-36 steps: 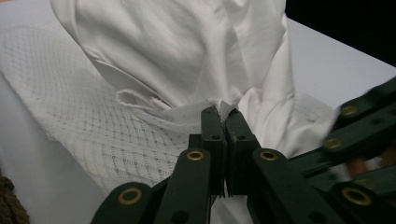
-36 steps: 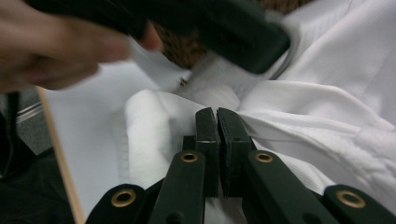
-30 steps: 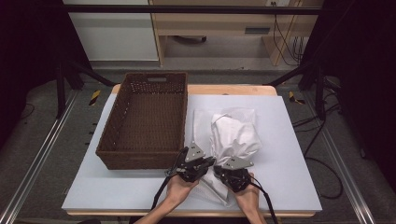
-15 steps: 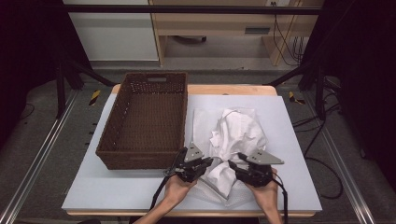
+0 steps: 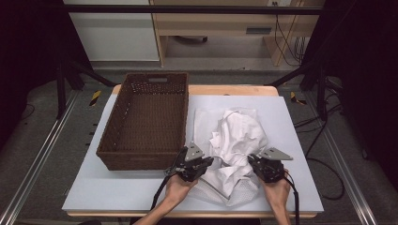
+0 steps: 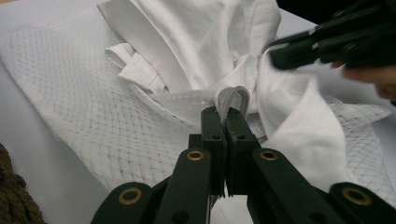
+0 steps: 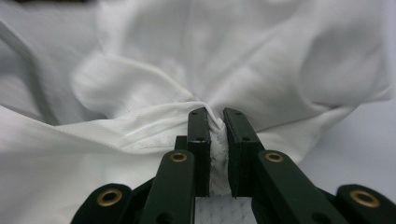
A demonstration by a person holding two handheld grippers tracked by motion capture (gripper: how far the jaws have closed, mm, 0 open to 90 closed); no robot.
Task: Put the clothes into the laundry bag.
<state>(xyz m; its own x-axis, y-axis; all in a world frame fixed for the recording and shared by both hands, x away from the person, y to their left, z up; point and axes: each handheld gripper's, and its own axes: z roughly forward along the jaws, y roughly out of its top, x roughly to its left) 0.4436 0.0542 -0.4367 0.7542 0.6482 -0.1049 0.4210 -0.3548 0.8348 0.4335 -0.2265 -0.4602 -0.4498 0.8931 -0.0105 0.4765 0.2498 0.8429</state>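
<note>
Your left gripper point(image 6: 225, 122) is pinched tight on the mesh bag's point(image 6: 84, 116) grey edge. Your right gripper point(image 7: 215, 122) has just been closing and now bites a fold of the white cloth point(image 5: 237, 133), which is bunched over the bag on the surface point(image 5: 300, 140), right beside the wicker basket point(image 5: 145, 159).

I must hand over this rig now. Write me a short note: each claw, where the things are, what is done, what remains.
Left claw: shut on the grey edge loop of the mesh bag, near the front of the table.
Right claw: has just been closing, now shut on a fold of the white garment.
Things: garment lies crumpled on the mesh bag, right of the wicker basket, which has nothing in it.
Done: both claws have a grip.
Left: probably get the garment into the bag; nothing has gone into the basket.
</note>
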